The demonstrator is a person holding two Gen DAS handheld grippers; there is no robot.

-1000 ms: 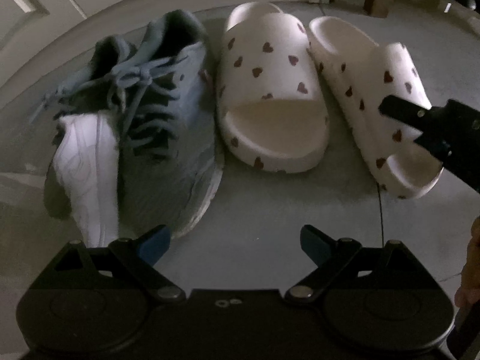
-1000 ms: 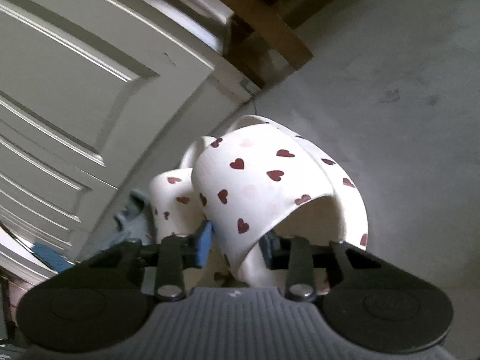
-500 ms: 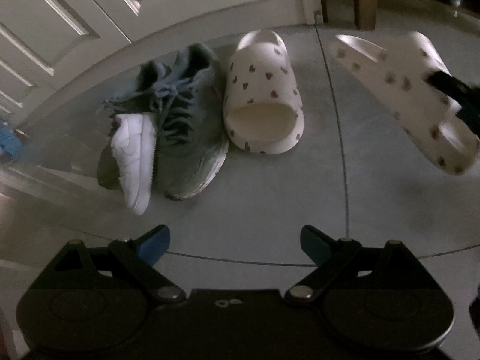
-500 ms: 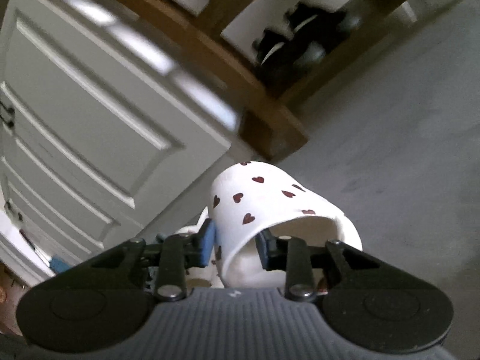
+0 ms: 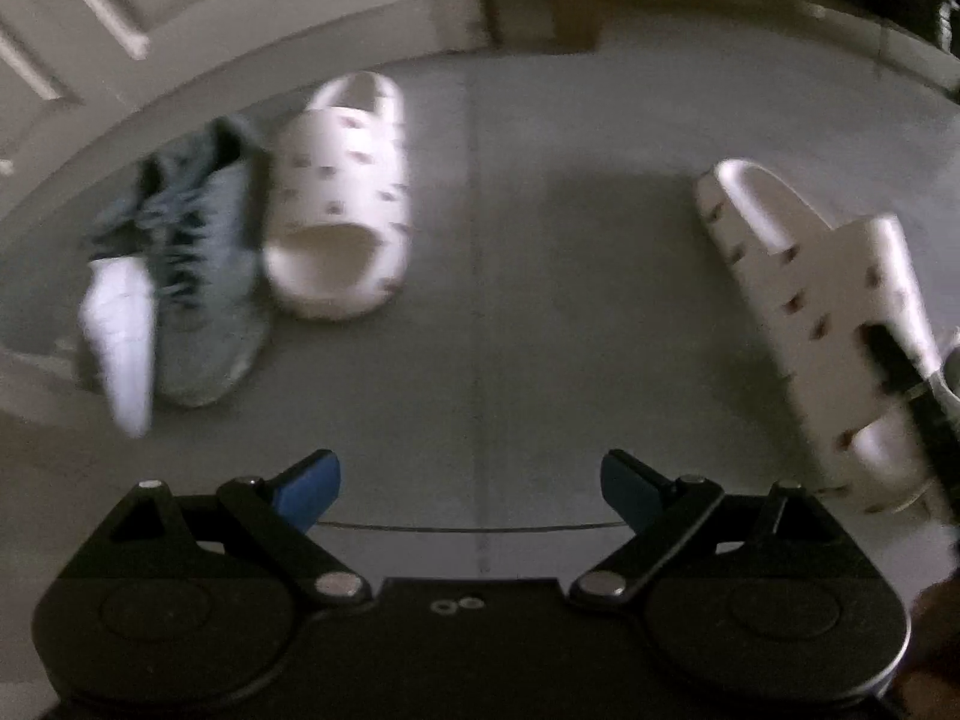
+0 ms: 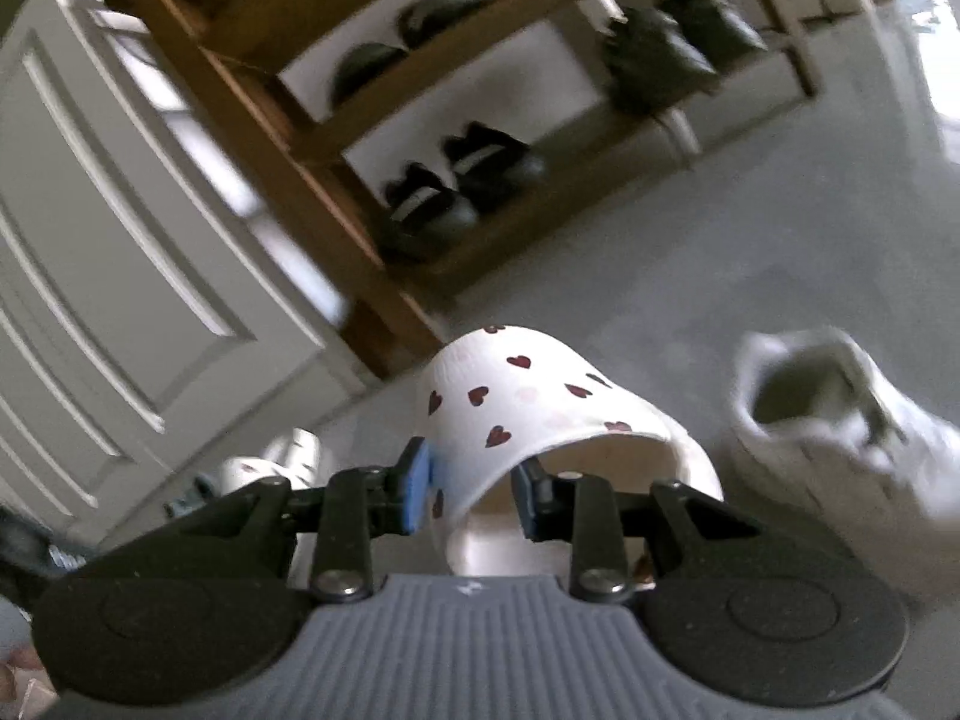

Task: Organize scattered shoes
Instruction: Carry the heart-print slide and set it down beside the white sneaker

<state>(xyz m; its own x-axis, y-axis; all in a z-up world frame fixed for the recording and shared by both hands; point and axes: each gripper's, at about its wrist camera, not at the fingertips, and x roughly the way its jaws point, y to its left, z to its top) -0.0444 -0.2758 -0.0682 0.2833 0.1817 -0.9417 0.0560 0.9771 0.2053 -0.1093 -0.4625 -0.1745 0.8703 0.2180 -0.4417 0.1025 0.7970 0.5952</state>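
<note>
A panelled white door (image 6: 90, 276) with raised mouldings fills the left of the right wrist view, and beside it stands a wooden shoe rack (image 6: 372, 114) of slatted brown shelves holding dark, rounded shoes (image 6: 456, 186). The floor (image 5: 510, 312) is smooth grey with thin seams. On it a grey lace-up sneaker (image 5: 198, 276) of soft knit lies against a white shoe (image 5: 123, 330), with a chunky white foam slide (image 5: 342, 204) just beside them by the door. Well apart to the right, its mate, the held slide (image 6: 540, 408), is lifted clear of the floor; its thick, rounded strap is printed with small dark red hearts. The right gripper (image 6: 468, 492) has its blue-padded fingers clamped on one side of that strap, one pad outside and one under the arch. A bulky white sneaker (image 6: 840, 450), blurred and probably leather, sits at right. The left gripper (image 5: 471, 486) has its fingers spread wide with nothing between them.
</note>
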